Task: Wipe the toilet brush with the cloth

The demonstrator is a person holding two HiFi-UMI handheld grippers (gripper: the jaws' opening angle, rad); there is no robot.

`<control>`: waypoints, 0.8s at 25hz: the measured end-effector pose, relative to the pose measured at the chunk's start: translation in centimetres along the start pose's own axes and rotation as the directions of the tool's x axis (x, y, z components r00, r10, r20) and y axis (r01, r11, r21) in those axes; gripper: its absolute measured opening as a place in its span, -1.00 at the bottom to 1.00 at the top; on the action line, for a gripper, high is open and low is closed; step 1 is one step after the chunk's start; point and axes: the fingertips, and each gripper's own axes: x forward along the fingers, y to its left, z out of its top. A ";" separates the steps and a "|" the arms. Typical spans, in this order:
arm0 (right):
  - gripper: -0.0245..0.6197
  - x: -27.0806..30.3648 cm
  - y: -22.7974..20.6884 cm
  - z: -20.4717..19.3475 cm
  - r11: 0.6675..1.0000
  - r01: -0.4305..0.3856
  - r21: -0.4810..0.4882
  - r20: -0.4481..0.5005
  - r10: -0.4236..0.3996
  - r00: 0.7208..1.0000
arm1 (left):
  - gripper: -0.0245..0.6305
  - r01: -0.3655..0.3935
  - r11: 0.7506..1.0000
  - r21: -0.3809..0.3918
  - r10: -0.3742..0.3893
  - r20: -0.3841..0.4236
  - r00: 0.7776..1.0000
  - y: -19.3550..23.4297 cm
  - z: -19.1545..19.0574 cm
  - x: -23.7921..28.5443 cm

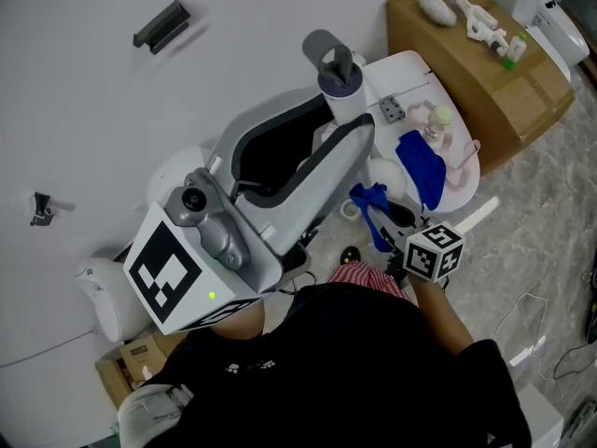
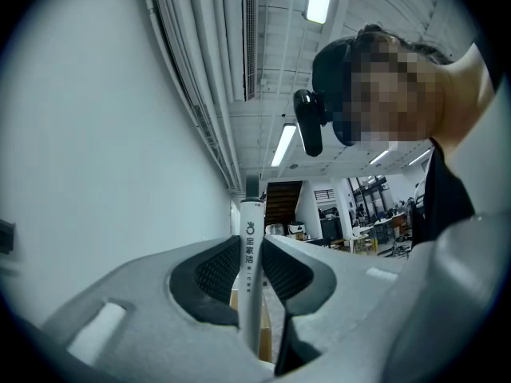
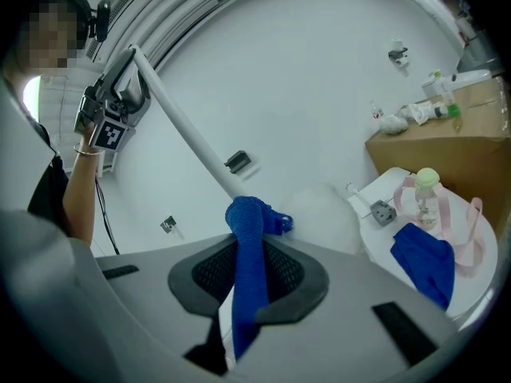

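Observation:
My left gripper (image 1: pixel 340 124) is shut on the white handle of the toilet brush (image 2: pixel 251 270), whose grey top (image 1: pixel 331 56) sticks out above the jaws. In the right gripper view the handle (image 3: pixel 180 122) runs down from the left gripper (image 3: pixel 112 106) to a blue cloth (image 3: pixel 247 230). My right gripper (image 3: pixel 249 266) is shut on that cloth, which wraps the handle's lower part. A pale fuzzy brush head (image 3: pixel 323 214) shows just beyond the cloth. In the head view the cloth (image 1: pixel 373 215) hangs in front of the right gripper (image 1: pixel 387 233).
A second blue cloth (image 1: pixel 422 168) and a small bottle (image 1: pixel 437 119) lie on a white rounded surface (image 1: pixel 410 71). A cardboard box (image 1: pixel 485 59) with small items stands at the back right. Brackets (image 1: pixel 163 24) are on the white wall. A cable (image 1: pixel 532 315) lies on the floor.

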 end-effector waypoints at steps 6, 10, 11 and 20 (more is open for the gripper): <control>-0.73 0.3 0.0 -0.6 1.000 0.009 -0.008 -0.019 -0.009 1.000 | -0.65 -0.016 1.000 0.006 0.016 0.007 1.000 0.6 0.3 -0.7; -0.73 0.0 -0.5 -1.1 1.000 0.015 -0.014 -0.039 -0.016 0.999 | -0.65 -0.034 0.999 0.016 0.034 0.005 0.999 1.2 0.1 -1.0; -0.73 -0.1 -0.5 -1.1 1.000 0.014 -0.017 -0.040 -0.015 0.999 | -0.65 -0.039 0.999 0.014 0.038 0.004 0.999 1.4 -0.1 -1.0; -0.73 -1.7 0.6 2.8 0.997 -0.009 -0.073 0.039 0.012 0.999 | -0.65 -0.097 0.995 -0.033 0.094 -0.080 0.992 5.0 -4.0 -1.5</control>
